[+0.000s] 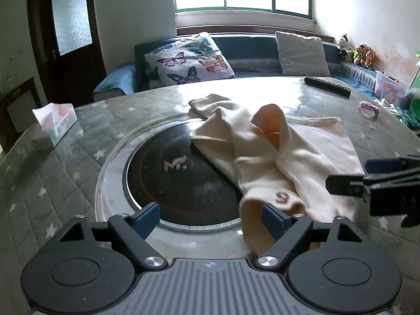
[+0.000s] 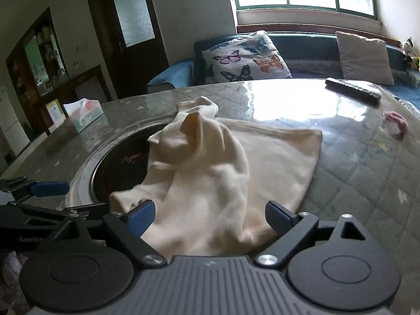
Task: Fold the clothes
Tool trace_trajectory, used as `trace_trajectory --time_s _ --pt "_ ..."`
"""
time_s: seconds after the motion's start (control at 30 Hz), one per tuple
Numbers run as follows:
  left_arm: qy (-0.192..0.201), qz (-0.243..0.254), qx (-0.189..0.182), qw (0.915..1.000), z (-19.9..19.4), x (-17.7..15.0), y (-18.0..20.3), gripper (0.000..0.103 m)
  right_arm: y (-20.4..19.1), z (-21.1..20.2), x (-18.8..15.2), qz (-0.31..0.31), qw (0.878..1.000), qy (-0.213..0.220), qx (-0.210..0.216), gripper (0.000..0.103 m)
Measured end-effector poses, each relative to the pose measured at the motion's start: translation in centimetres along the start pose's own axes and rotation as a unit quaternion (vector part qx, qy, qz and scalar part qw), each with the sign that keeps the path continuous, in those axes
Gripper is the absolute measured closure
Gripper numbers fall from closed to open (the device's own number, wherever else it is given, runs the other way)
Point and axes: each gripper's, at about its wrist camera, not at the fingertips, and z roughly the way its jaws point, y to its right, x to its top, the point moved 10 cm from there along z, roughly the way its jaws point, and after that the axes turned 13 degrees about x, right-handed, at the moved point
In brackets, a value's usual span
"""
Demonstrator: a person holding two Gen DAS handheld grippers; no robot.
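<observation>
Two grippers hang low over one cream garment [image 1: 283, 155], both spread wide and holding nothing. Left gripper [image 1: 211, 216]: the dark round cooktop inset [image 1: 168, 173] lies dead ahead between its fingers; the cloth's near hem brushes its right finger. Right gripper [image 2: 210, 216]: the rumpled bulk sits directly between its fingers, presumably to pinch an edge. The garment lies bunched, a sleeve trailing away, half over the inset on the table [image 2: 354, 173]; not neatly folded.

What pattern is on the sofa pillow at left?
Colourful butterflies on white, on the pillow; clearest in the right wrist view.
</observation>
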Motion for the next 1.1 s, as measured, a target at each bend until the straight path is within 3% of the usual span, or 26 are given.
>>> trace_trajectory --time_s 0.2,0.4,0.5,0.57,0.67,0.77,0.93,1.0,1.07,1.1 --pt "-0.001 0.002 -0.001 1.0000 2.2 1.9 -0.7 0.028 0.5 3.0 3.2 0.002 1.000 -0.002 0.003 0.015" --pt "-0.008 -0.005 -0.013 0.9999 4.1 3.5 -1.1 0.033 0.9 7.0 5.3 -0.006 1.000 -0.016 0.003 0.029" --pt "-0.008 -0.009 -0.022 0.9997 5.0 4.5 -1.0 0.033 1.4 8.8 5.5 0.000 1.000 -0.030 0.005 0.047" --pt "-0.008 -0.013 -0.030 0.9994 5.6 5.3 -0.5 0.033 2.1 9.5 5.3 0.012 0.999 -0.037 0.006 0.067" --pt "-0.006 -0.023 -0.047 0.9986 6.6 6.8 0.5 0.031 2.9 9.6 5.2 0.024 0.999 -0.038 0.008 0.083" --pt "-0.011 -0.031 -0.068 0.9972 7.9 8.0 1.8 0.028 3.7 8.7 5.1 0.026 0.999 -0.031 0.007 0.093" --pt "-0.033 -0.039 -0.084 0.9951 10.4 8.5 3.8 0.029 5.0 6.2 5.5 0.034 0.999 -0.008 0.008 0.098" --pt "-0.041 -0.040 -0.097 0.9936 10.9 8.3 4.5 0.042 5.6 4.8 5.6 0.037 0.999 0.003 0.007 0.099" --pt "-0.050 -0.043 -0.107 0.9921 11.2 8.0 4.9 0.081 6.1 3.6 5.7 0.041 0.999 0.013 0.003 0.100" --pt "-0.051 -0.046 -0.109 0.9917 11.3 7.9 4.8 0.087 6.4 2.9 5.8 0.043 0.999 0.018 0.002 0.100"
